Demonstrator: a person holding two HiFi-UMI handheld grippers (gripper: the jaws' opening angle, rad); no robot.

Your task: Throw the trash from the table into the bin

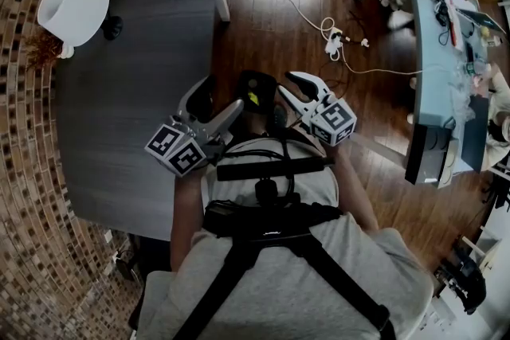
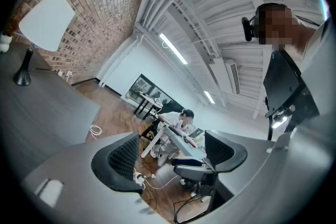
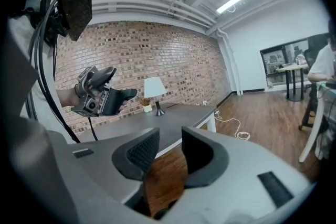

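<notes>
The grey table (image 1: 135,91) carries only a white lamp (image 1: 73,9); I see no trash on it and no bin in any view. A person holds both grippers close to the chest, by the table's near right edge. My left gripper (image 1: 217,101) stands wide open with nothing between its fingers (image 2: 123,157). My right gripper (image 1: 293,87) hangs over the wooden floor, its jaws apart by a narrower gap with only floor showing through. From the right gripper view, the right gripper (image 3: 169,149) faces the table (image 3: 157,123), the lamp (image 3: 154,87) and the left gripper (image 3: 100,97).
A brick wall (image 1: 20,171) borders the table's far side. A white cable (image 1: 319,20) trails over the floor. At the right stands a long cluttered desk (image 1: 434,68) with people seated at it. A dried plant (image 1: 44,52) sits beside the lamp.
</notes>
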